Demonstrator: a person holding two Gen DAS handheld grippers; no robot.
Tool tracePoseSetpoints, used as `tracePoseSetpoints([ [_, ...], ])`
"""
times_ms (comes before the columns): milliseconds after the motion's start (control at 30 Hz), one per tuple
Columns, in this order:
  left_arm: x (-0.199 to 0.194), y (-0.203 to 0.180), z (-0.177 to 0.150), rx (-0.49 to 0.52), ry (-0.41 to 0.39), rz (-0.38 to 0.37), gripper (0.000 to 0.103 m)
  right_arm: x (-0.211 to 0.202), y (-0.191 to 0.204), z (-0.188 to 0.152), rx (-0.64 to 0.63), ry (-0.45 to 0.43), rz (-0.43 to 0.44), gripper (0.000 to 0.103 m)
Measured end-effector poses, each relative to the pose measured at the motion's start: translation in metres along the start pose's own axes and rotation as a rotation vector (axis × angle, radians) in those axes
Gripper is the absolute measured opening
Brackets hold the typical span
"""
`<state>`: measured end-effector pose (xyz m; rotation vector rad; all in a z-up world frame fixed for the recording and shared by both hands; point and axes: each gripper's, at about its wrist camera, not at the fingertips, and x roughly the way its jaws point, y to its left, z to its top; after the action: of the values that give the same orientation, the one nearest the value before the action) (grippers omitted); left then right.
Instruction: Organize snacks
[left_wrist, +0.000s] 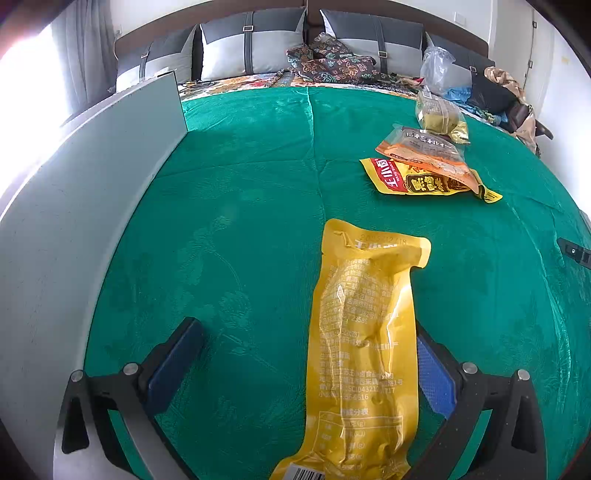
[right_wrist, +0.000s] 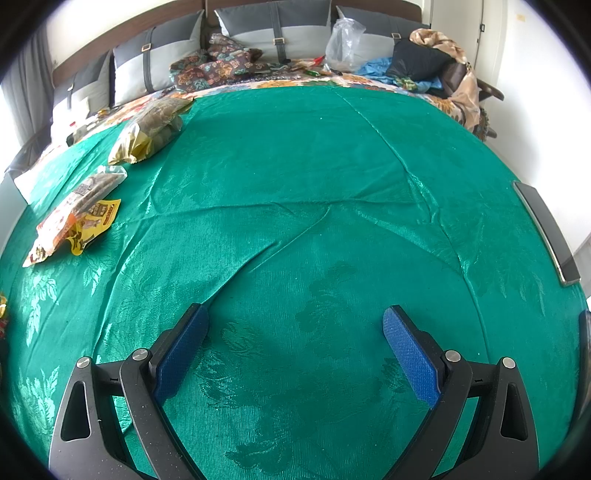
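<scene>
A long yellow snack packet (left_wrist: 364, 350) lies on the green cloth between the fingers of my left gripper (left_wrist: 310, 343), close to the right finger. The jaws are wide open and do not pinch it. Further off to the right lie a yellow and red packet (left_wrist: 417, 181), an orange packet (left_wrist: 424, 151) on top of it, and a clear bag of snacks (left_wrist: 441, 116). My right gripper (right_wrist: 295, 325) is open and empty over bare green cloth. The same pile shows at its far left: the orange packet (right_wrist: 66, 218) and the clear bag (right_wrist: 151, 133).
A pale grey box wall (left_wrist: 92, 184) stands along the left of the left wrist view. Grey pillows (right_wrist: 159, 62), patterned cloth (right_wrist: 218, 70) and a plastic bag (right_wrist: 343, 44) lie at the back of the bed. A dark flat device (right_wrist: 546, 232) sits at the right edge.
</scene>
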<state>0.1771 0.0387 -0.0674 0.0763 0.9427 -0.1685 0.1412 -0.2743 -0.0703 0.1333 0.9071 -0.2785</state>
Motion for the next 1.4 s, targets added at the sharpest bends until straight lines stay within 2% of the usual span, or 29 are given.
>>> tracePoseSetpoints([
  [367, 0.000, 0.001, 0.000, 0.000, 0.000, -0.002, 0.103, 0.000, 0.000, 0.000, 0.000, 0.000, 0.002, 0.098],
  [500, 0.000, 0.001, 0.000, 0.000, 0.000, -0.002, 0.103, -0.007, 0.019, 0.013, -0.002, 0.088, -0.040, 0.095],
  [533, 0.000, 0.001, 0.000, 0.000, 0.000, -0.001, 0.103, -0.013, 0.027, 0.021, 0.012, 0.077, 0.001, 0.095],
  [567, 0.000, 0.001, 0.000, 0.000, 0.000, -0.002, 0.103, -0.023, 0.041, 0.034, 0.035, 0.046, 0.087, 0.095],
  [633, 0.000, 0.001, 0.000, 0.000, 0.000, -0.002, 0.103, -0.032, 0.070, 0.057, 0.068, 0.033, 0.196, 0.096],
  [700, -0.001, 0.001, 0.000, 0.000, 0.000, -0.003, 0.103, -0.025, 0.107, 0.084, 0.134, 0.078, 0.289, 0.096],
  [767, -0.001, 0.001, 0.000, 0.000, 0.000, -0.003, 0.103, 0.000, 0.142, 0.103, 0.209, 0.169, 0.321, 0.096],
  [833, -0.001, 0.001, -0.001, 0.000, 0.000, -0.003, 0.103, 0.034, 0.174, 0.114, 0.247, 0.273, 0.294, 0.095],
  [900, 0.001, 0.001, 0.000, 0.000, 0.000, -0.003, 0.103, 0.063, 0.206, 0.118, 0.233, 0.335, 0.232, 0.097],
  [967, 0.000, 0.001, 0.000, -0.001, 0.000, -0.004, 0.103, 0.075, 0.233, 0.119, 0.145, 0.322, 0.086, 0.097],
  [1033, 0.001, 0.001, 0.000, -0.001, 0.000, -0.005, 0.103, 0.085, 0.253, 0.115, 0.039, 0.300, 0.040, 0.099],
  [1067, 0.001, 0.001, 0.001, -0.001, 0.000, -0.005, 0.103, 0.084, 0.259, 0.112, -0.013, 0.256, 0.023, 0.099],
  [1133, 0.003, 0.000, 0.003, -0.001, 0.000, -0.005, 0.103, 0.081, 0.257, 0.110, -0.060, 0.226, 0.043, 0.092],
  [1167, 0.003, 0.000, 0.003, -0.001, 0.000, -0.005, 0.103, 0.078, 0.255, 0.109, -0.079, 0.221, 0.051, 0.084],
  [1200, 0.003, 0.000, 0.002, -0.001, 0.000, -0.005, 0.103, 0.071, 0.251, 0.111, -0.094, 0.195, 0.076, 0.048],
  [1300, 0.004, 0.000, 0.002, -0.001, 0.000, -0.005, 0.103, 0.053, 0.231, 0.115, -0.071, 0.165, 0.153, 0.019],
  [1333, 0.004, 0.000, 0.002, -0.001, 0.000, -0.005, 0.103, 0.046, 0.224, 0.114, -0.048, 0.151, 0.195, 0.014],
  [1400, 0.003, 0.000, 0.002, -0.001, 0.000, -0.005, 0.103, 0.022, 0.204, 0.113, -0.011, 0.109, 0.266, 0.011],
])
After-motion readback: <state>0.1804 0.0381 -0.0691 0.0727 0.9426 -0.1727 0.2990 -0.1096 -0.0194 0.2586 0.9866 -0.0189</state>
